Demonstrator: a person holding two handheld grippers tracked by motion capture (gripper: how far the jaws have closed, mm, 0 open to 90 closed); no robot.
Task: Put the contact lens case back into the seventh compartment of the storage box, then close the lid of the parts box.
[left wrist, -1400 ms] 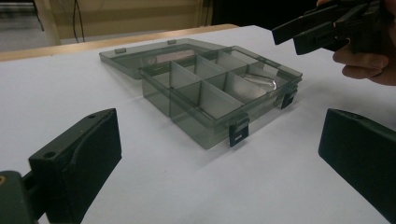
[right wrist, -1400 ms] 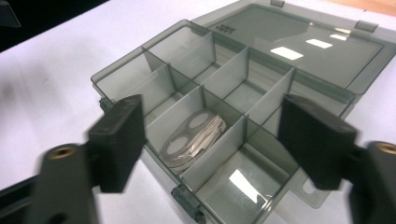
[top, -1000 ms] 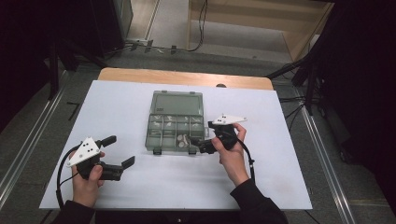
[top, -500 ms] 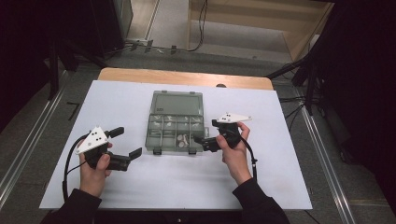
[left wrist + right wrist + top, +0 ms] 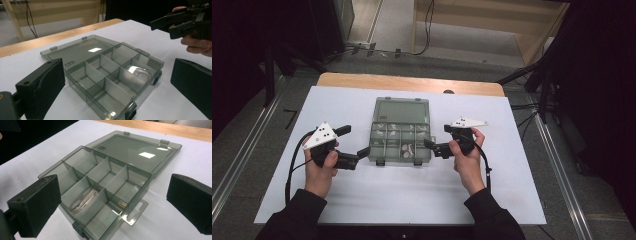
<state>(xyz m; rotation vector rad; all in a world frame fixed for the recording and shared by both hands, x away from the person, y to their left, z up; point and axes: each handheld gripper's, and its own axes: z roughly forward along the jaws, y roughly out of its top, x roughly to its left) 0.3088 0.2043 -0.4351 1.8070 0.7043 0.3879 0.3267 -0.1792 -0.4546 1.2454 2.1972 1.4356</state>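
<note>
Both hand-held grippers, left (image 5: 354, 146) and right (image 5: 432, 135), flanking open organizer box (image 5: 401, 131), jaws wide, empty. Approach step; next needs aiming at one compartment's contents.

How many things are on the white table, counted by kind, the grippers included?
Compartment box, grey see-through, lid open flat: 1
Grippers, black, hand-held, jaws open: 2 (left gripper, right gripper)
Total: 3
A few small pale items lie inside the box compartments; they are too small to count.
</note>
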